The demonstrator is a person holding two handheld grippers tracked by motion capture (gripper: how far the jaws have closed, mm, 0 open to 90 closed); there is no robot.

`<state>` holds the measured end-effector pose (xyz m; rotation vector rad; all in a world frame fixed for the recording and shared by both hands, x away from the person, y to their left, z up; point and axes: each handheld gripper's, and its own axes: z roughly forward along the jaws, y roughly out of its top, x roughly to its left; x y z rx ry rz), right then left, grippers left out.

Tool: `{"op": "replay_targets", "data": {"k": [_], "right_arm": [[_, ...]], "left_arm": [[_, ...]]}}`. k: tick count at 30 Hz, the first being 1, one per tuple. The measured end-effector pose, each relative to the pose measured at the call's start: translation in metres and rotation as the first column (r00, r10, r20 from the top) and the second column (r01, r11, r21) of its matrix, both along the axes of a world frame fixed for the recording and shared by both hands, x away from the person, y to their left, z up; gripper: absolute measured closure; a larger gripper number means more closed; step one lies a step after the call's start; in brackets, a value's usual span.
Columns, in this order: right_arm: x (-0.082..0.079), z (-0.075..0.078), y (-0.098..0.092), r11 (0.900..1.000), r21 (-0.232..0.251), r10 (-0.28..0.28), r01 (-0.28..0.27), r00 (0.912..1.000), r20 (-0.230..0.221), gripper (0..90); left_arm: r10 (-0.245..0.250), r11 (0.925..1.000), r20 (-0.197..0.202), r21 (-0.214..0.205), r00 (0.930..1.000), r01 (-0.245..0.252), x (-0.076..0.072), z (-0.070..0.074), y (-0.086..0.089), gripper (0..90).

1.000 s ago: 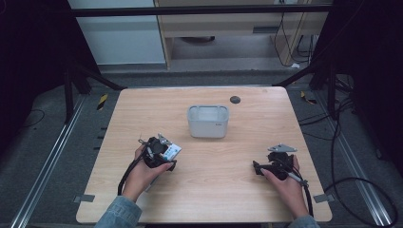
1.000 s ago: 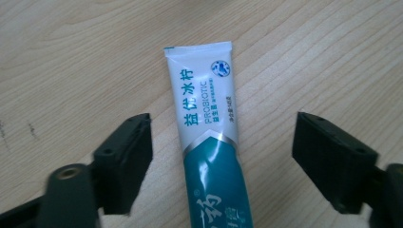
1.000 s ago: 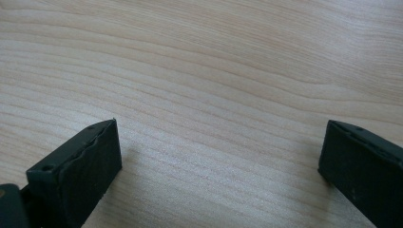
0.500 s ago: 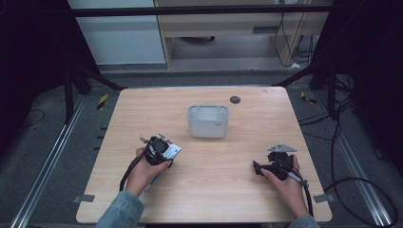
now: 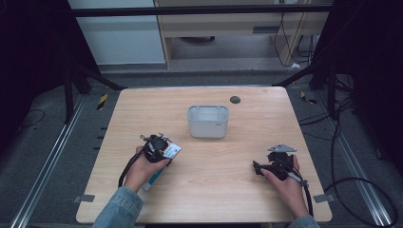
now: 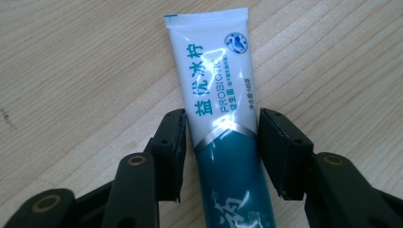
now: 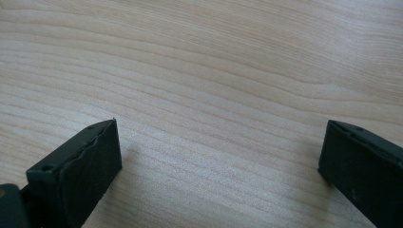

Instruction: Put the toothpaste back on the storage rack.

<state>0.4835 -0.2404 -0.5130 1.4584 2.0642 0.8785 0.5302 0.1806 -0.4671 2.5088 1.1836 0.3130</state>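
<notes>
We see a toothpaste tube [image 6: 223, 128] lying flat on the wooden table [image 5: 209, 190], between the jaws of the left gripper [image 6: 222, 142]. Upper half is white with blue Chinese characters plus "PROBIOTIC" print and a small blue round logo near the flat crimped end; lower half is teal with a silver chevron band at the colour break and white script below. The crimped end points away from the gripper, the teal end runs back under it toward the hand

Left gripper: jaws straddle the tube right at the white/teal break, 1 pad on each side. The pad at the left of the left gripper view looks to be touching the tube edge; the other pad sits just beside the opposite edge, contact unclear. Tube walls are not visibly squeezed, so we can't tell whether this is a grasp or just a bracket

In the high view the left gripper [image 5: 157, 148] sits over the tube [image 5: 164, 159], left hand [image 5: 142, 168] wrapped behind it. A grey bin [image 5: 208, 121] stands well apart, ahead of that gripper and to its right

Right gripper [image 7: 218, 156]: jaws spread wide, bare wood between them, holding nothing. In the high view it [image 5: 266, 167] rests low at the table in the right hand [image 5: 285, 183], well apart from tube and bin
</notes>
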Motion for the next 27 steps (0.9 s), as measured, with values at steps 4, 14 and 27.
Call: {"op": "replay_targets", "data": {"k": [4, 14, 27], "right_arm": [[0.0001, -0.0002, -0.0003, 1.0000, -0.004, 0.003, -0.003, 1.0000, 0.003, 0.6], [0.0000, 0.0000, 0.0000, 1.0000, 0.000, 0.000, 0.000, 1.0000, 0.000, 0.6], [0.0000, 0.0000, 0.0000, 1.0000, 0.000, 0.000, 0.000, 1.0000, 0.000, 0.6]], "left_arm": [[-0.004, 1.0000, -0.026, 0.002, 0.9996, 0.005, 0.0028, -0.0008, 0.0005, 52.5], [-0.036, 0.9988, -0.035, 0.032, 0.9987, 0.037, 0.0034, -0.0010, -0.0038, 55.9], [-0.110, 0.9937, -0.005, 0.022, 0.9939, 0.110, 0.0000, 0.0054, -0.0024, 74.4]]}}
